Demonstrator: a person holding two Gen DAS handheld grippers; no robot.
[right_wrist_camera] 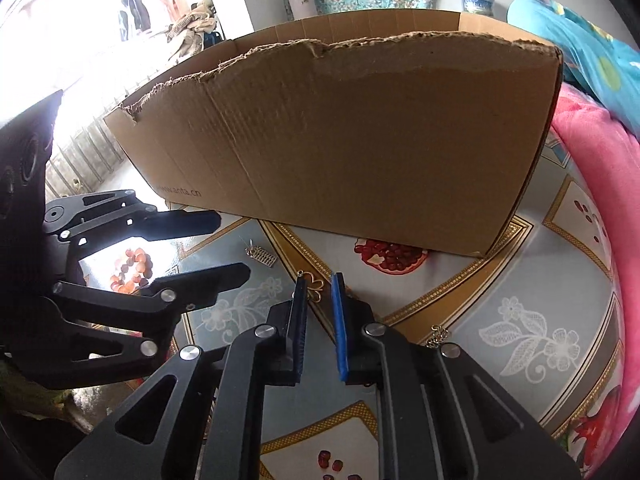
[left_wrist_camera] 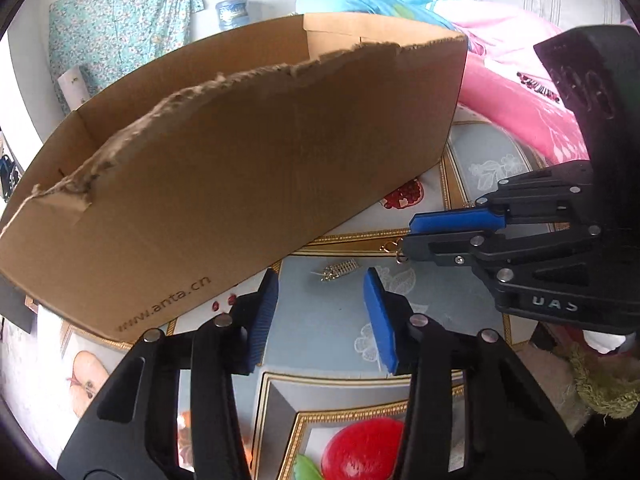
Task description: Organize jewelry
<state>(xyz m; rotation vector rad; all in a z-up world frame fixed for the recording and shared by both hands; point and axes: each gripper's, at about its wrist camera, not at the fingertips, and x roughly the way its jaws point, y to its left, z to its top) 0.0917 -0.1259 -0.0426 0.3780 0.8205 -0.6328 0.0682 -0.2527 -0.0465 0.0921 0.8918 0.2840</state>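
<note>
Your left gripper point(left_wrist_camera: 322, 280), jaws apart, faces the beaded earring point(left_wrist_camera: 335, 271) lying crosswise above centre; your right gripper point(right_wrist_camera: 318, 280), nearly closed, seemingly brackets the gold flower earring point(right_wrist_camera: 314, 286).

A big cardboard box point(left_wrist_camera: 248, 152) is sitting on the bench point(left_wrist_camera: 328, 320), toward the back. In front of the box, a small comb-shaped piece of jewelry point(left_wrist_camera: 335, 271) is lying on the bench. To its right, a looped wire earring point(right_wrist_camera: 314, 286) is lying there too. The left claw point(left_wrist_camera: 320, 312) is hanging just in front of the comb-shaped piece. The right claw point(right_wrist_camera: 318, 320) is reaching in around the looped earring. Another small earring point(right_wrist_camera: 438, 336) is lying beside the right claw, on its right. A blanket point(left_wrist_camera: 516, 100) is piling up to the right of the box.
</note>
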